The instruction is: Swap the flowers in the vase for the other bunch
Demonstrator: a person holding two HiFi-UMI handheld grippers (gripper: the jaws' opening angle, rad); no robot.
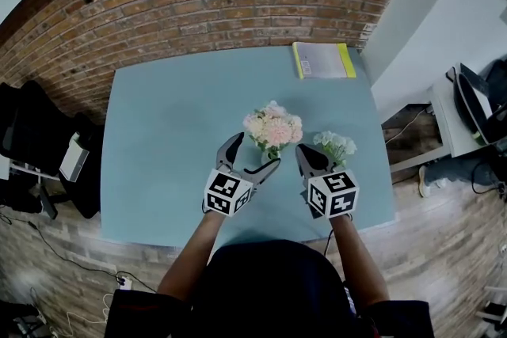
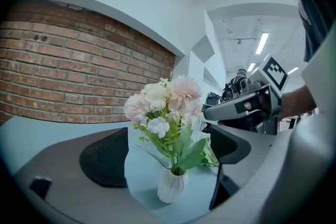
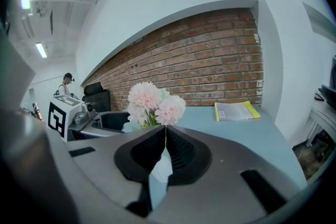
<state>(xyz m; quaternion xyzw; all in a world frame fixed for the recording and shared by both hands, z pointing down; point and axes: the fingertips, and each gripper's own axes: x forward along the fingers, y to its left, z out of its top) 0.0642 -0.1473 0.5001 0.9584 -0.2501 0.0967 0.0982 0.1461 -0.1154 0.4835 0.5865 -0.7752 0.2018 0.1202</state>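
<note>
Ribbed vase, matt table

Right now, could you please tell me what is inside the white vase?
A bunch of pink and cream flowers with green leaves stands in the white vase. Its opaque wall hides the lower stems and whether it holds water.

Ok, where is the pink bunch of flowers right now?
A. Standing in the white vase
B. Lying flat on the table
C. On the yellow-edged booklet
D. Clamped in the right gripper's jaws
A: the pink bunch stands upright in the white vase, while the white bunch lies on the table beside it.
</note>
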